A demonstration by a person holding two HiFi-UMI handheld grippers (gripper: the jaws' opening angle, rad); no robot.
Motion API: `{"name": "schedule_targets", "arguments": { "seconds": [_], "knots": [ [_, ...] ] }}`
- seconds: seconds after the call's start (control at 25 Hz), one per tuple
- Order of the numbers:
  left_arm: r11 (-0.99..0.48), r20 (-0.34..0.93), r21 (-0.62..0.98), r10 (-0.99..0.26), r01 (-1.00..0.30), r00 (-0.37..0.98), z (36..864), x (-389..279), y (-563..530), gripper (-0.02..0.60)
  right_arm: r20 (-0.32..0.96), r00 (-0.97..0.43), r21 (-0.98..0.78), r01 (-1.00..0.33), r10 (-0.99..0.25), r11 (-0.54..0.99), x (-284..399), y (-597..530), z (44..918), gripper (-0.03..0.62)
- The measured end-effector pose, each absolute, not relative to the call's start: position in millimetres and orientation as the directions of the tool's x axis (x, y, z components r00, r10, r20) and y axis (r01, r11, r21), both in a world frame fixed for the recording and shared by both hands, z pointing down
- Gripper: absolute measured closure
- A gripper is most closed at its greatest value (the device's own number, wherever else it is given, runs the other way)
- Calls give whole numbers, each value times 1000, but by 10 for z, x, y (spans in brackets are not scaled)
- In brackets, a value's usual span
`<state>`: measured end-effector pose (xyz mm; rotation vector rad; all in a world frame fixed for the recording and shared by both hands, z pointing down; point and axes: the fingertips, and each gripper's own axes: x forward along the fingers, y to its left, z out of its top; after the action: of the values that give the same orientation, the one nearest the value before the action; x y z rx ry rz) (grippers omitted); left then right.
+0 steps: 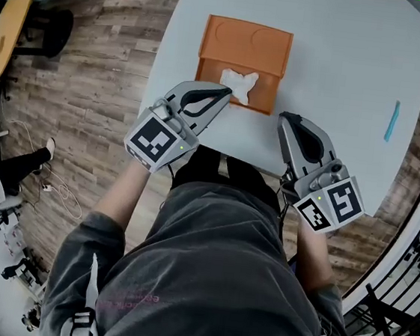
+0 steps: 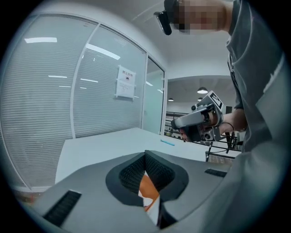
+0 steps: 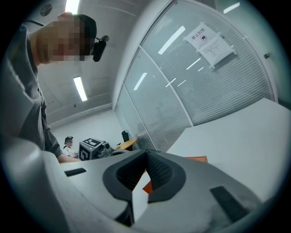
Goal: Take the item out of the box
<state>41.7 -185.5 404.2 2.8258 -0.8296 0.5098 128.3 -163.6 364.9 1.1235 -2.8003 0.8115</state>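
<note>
An open orange box (image 1: 246, 49) lies on the white table (image 1: 342, 65), with a crumpled white item (image 1: 238, 84) at its near edge. My left gripper (image 1: 224, 91) is shut and empty, its tip just left of the white item at the box's near rim. In the left gripper view the jaws (image 2: 145, 154) meet, and orange and white show through the gap below them. My right gripper (image 1: 284, 118) hovers over the table right of the box, apart from it, jaws together with nothing held. In the right gripper view (image 3: 146, 153) a strip of the box (image 3: 196, 159) shows beyond the jaws.
A thin blue strip (image 1: 392, 121) lies near the table's right edge. A round wooden table (image 1: 8, 24) stands on the plank floor at left. Glass walls with blinds (image 2: 68, 91) bound the room. A seated person (image 3: 69, 145) is far behind.
</note>
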Motion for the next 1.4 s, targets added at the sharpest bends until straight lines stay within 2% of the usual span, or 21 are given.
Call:
{"name": "schedule_targets", "arguments": {
  "seconds": [0.32, 0.8, 0.88, 0.96, 1.16, 1.4],
  "knots": [
    [-914, 492, 18, -345, -406, 799, 4586, 527, -1982, 572, 249, -673, -478, -711, -696, 516, 1351, -1653, 3814, 589],
    [-965, 614, 44, -177, -257, 769, 5313, 624, -2038, 561, 311, -580, -499, -774, -753, 390, 1473, -1670, 4088, 589],
    [-974, 638, 45, -144, -223, 756, 5395, 634, -2028, 519, 317, -569, -501, -780, -759, 376, 1476, -1678, 4087, 589],
    [-981, 662, 43, -114, -190, 740, 5480, 637, -2006, 511, 322, -559, -503, -785, -765, 362, 1484, -1665, 4096, 589],
    [-993, 726, 36, -49, -109, 686, 5746, 664, -1960, 430, 337, -535, -507, -796, -775, 330, 1545, -1617, 4191, 589],
    [-998, 816, 40, 0, -57, 578, 6041, 679, -1986, 405, 353, -515, -517, -803, -781, 296, 1660, -1603, 4278, 589]
  ]
}}
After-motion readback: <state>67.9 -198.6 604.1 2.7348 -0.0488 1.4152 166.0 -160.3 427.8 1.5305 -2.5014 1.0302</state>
